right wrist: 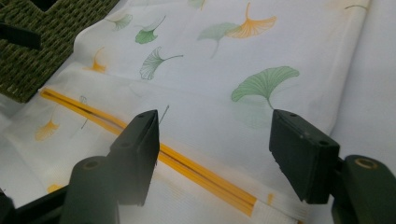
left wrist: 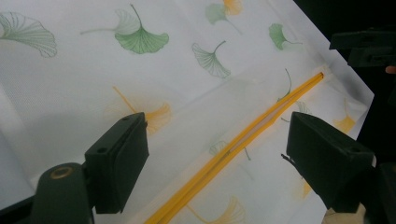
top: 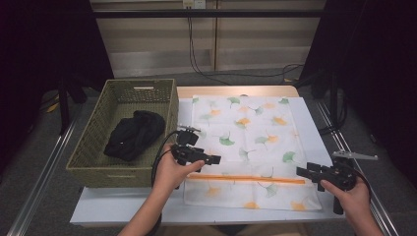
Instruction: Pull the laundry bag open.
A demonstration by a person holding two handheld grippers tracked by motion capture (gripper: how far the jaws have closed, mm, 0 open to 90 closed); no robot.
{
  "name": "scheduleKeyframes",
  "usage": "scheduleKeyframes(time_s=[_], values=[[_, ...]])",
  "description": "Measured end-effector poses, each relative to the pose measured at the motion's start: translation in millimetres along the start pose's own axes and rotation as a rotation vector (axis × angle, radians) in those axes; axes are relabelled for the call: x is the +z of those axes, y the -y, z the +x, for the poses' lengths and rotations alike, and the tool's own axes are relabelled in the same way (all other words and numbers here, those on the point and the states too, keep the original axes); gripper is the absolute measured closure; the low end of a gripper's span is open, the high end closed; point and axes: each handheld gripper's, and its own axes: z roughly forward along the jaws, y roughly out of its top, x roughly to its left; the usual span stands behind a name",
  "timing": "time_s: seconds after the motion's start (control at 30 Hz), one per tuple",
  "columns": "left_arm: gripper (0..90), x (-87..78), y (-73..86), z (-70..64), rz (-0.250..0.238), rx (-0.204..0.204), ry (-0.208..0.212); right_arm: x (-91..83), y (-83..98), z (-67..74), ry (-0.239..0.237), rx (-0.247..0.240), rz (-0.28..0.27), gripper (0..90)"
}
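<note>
A white cloth bag [top: 246, 132] printed with green and orange ginkgo leaves lies flat on the table, an orange zipper [top: 246, 179] running across its near end. My left gripper [top: 214, 160] hovers over the zipper's left end. It is open, and the zipper [left wrist: 233, 149] passes between its jaws [left wrist: 217, 135] untouched. My right gripper [top: 300, 172] sits at the zipper's right end, also open [right wrist: 215, 128], with the zipper [right wrist: 201, 170] and cloth [right wrist: 224, 70] below its jaws.
A green woven basket [top: 88, 147] stands left of the bag and holds a black garment [top: 134, 133]. The white table top [top: 123, 204] shows bare in front of the basket. Dark floor and cables lie beyond the table's far edge.
</note>
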Motion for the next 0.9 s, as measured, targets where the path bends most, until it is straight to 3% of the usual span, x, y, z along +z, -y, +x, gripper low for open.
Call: scheduleKeyframes(time_s=[0.33, 0.9], values=[[14.7, 3.9, 5.7, 0.6, 0.004, 0.012, 0.001, 10.9, -4.8, 13.8, 0.005, -0.069, 0.039, 26.5], [12.4, 7.1, 10.8, -1.9, 0.012, 0.021, 0.007, 23.5, -11.6, 32.3, -0.008, -0.151, 0.080, 24.5]])
